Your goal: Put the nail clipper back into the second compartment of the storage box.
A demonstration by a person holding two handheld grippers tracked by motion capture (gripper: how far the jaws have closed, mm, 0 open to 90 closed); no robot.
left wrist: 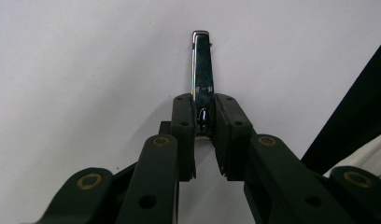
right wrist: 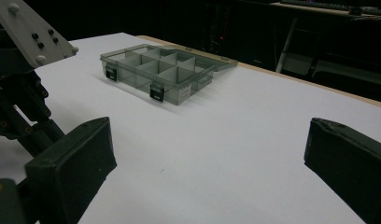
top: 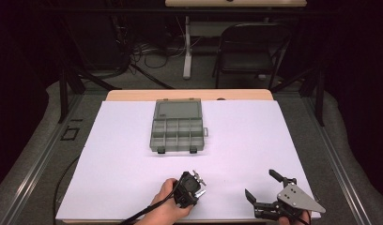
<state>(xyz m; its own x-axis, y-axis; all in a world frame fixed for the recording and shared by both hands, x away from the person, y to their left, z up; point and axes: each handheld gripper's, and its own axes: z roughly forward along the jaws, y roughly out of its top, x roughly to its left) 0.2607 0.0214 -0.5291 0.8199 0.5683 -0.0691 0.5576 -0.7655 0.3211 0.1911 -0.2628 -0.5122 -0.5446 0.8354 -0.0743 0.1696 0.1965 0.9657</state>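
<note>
Left tool (left wrist: 203, 122) clamps a shiny metal clip (left wrist: 201, 70); right tool (right wrist: 207, 163) gapes wide, holding nothing

Lab: dark room, floor cables (top: 152, 58)

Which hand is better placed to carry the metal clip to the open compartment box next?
Left. The left gripper is already shut on the metal clip. The right gripper is open and holds nothing; the compartment box lies ahead.
</note>
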